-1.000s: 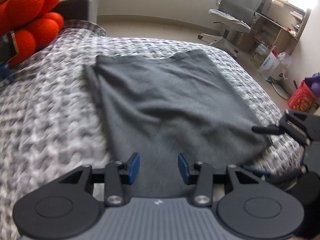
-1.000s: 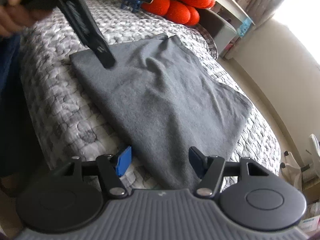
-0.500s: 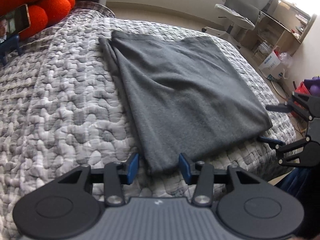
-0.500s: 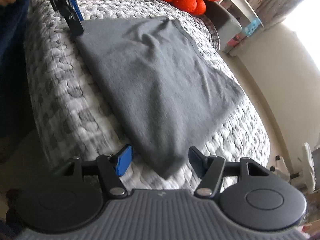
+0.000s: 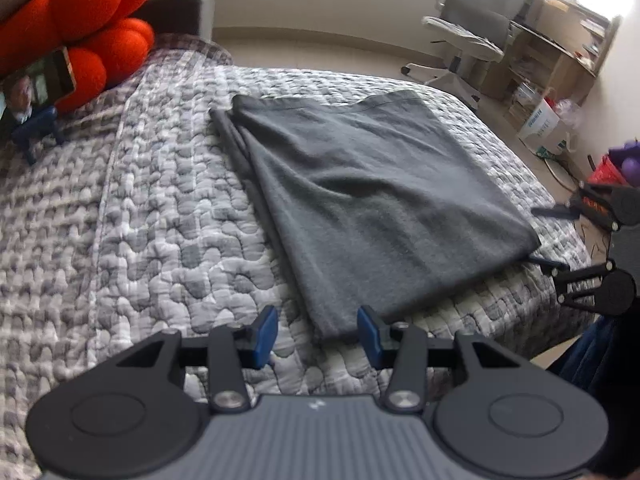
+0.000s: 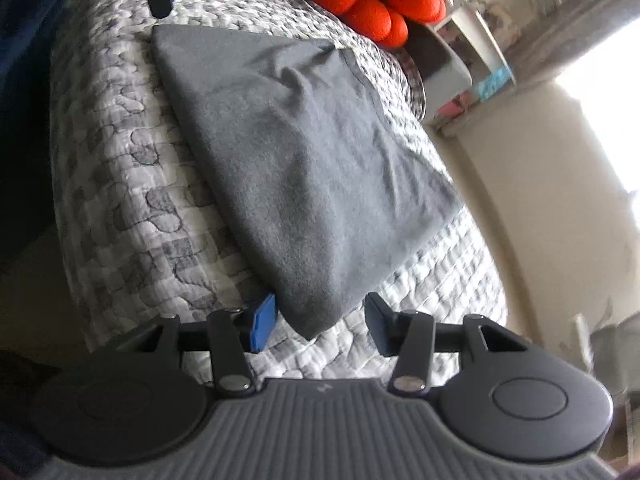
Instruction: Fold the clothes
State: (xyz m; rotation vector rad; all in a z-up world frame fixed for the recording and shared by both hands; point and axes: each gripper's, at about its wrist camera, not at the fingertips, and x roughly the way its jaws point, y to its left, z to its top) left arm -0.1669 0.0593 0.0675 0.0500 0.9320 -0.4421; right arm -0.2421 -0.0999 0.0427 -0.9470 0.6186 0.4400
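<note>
Over the last second both tools have drawn back off the grey garment point(image 5: 376, 200), which now lies flat and doubled over on the quilted bed point(image 5: 120, 240), so a fold appears laid down. The left tool point(image 5: 318, 334) hangs wide open and empty just short of one near corner; the right tool point(image 6: 320, 322) gapes empty at the other corner.

The cloth point(image 5: 372, 200) is plain dark grey. The quilt point(image 5: 152, 216) under it has a grey-and-white blotched check. The cushions point(image 5: 80, 28) are bright orange-red. Both tools are black with blue pads point(image 5: 264, 330): left tool point(image 5: 318, 330), right tool point(image 6: 320, 328). The chair point(image 5: 476, 28) is light grey, the phone stand point(image 5: 36, 130) blue.
</note>
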